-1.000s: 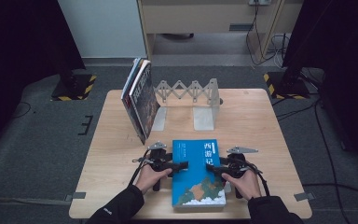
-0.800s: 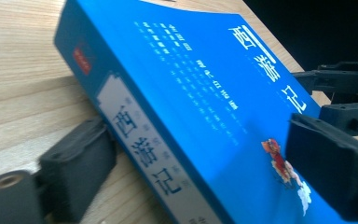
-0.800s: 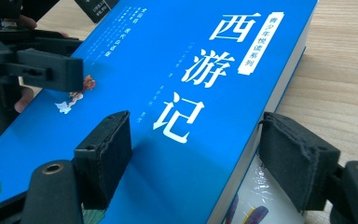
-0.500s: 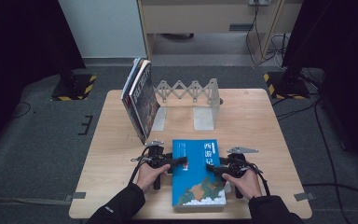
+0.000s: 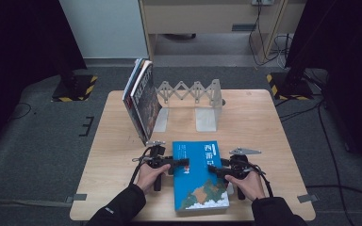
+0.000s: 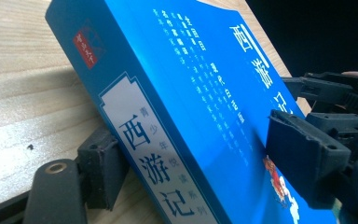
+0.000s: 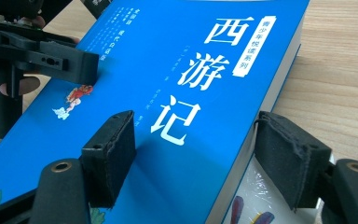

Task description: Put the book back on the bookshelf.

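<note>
Left gripper [image 5: 181,163]: black two-jaw tool at the spine edge of the thick blue paperback book [image 5: 201,175]; jaws have just been closing, one under the book, one on the cover, seemingly pinching it.
Book: flat on the pale wooden table [image 5: 264,122], near the front edge, between both hands.
Right gripper [image 5: 213,168]: jaws have just been closing too, straddling the page edge, one pad on the cover.
Risk: uneven squeeze could let the heavy book sag or slip; pads may crease the cover.
Around: leaning books [image 5: 141,100] against the grey folding metal rack [image 5: 195,96], well behind; nothing in between.
</note>
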`<state>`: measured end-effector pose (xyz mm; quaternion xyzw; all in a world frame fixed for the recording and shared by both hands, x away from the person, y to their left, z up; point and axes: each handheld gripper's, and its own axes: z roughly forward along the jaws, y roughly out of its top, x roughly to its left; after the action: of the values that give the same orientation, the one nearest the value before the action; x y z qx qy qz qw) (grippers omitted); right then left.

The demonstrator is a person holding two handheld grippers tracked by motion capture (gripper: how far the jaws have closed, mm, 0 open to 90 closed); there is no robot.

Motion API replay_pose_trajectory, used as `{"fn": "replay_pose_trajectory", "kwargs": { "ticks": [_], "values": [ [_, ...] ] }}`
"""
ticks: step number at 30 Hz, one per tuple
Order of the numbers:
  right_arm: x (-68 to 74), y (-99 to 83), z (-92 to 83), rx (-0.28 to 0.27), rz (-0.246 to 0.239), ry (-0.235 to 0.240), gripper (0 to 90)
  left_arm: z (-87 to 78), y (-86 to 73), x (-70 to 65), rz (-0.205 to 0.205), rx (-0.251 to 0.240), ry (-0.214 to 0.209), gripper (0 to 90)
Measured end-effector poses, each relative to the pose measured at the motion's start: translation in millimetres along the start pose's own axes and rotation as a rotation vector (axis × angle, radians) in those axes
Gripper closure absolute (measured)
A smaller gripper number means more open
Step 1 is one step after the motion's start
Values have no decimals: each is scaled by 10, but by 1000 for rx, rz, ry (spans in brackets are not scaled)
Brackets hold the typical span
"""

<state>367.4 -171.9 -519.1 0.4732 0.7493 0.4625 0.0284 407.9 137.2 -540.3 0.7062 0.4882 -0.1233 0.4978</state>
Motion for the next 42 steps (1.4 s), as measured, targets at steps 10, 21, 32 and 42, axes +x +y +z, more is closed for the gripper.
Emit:
{"fn": "replay_pose_trajectory", "kwargs": {
  "ticks": [10, 21, 32, 42],
  "values": [
    [-3, 7, -8, 0, 0, 8, 301, -37, 29, -6, 5, -6, -29, 287],
    [9, 15, -20, -4, -17, 18, 305, -25, 48, -35, 21, 7, -54, 289],
    [38, 32, -34, -27, -19, 45, 334, -72, 75, -99, 14, -23, -86, 384],
    [31, 51, -57, -36, -26, 65, 334, -133, 100, -148, 13, -52, -138, 473]
  ]
}}
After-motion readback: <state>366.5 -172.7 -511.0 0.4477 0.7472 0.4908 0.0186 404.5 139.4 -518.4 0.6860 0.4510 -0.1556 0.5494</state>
